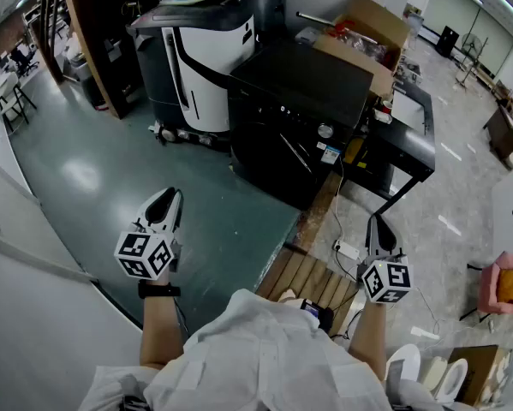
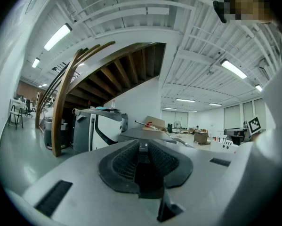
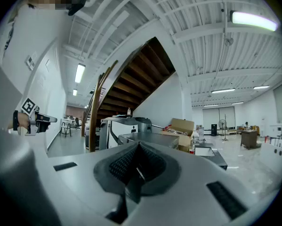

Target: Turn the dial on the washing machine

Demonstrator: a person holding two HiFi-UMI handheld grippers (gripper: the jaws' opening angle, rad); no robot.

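A black washing machine (image 1: 299, 114) stands ahead of me on the floor. Its round silver dial (image 1: 325, 130) sits on the sloping front panel. My left gripper (image 1: 164, 202) is held low at the left, well short of the machine, jaws shut with nothing in them. My right gripper (image 1: 377, 226) hangs at the lower right, also shut and empty, some way from the dial. In the left gripper view, the left gripper (image 2: 143, 147) points toward the machine's top (image 2: 148, 134). The right gripper (image 3: 138, 147) also faces the machine (image 3: 148, 138) in its own view.
A black-and-white machine (image 1: 196, 50) stands left of the washer. An open cardboard box (image 1: 363, 32) sits behind it, and a black table (image 1: 410, 135) is to the right. A wooden pallet (image 1: 312, 276) and a power strip (image 1: 348, 249) lie at my feet. Slanted wooden beams (image 1: 85, 41) rise at the left.
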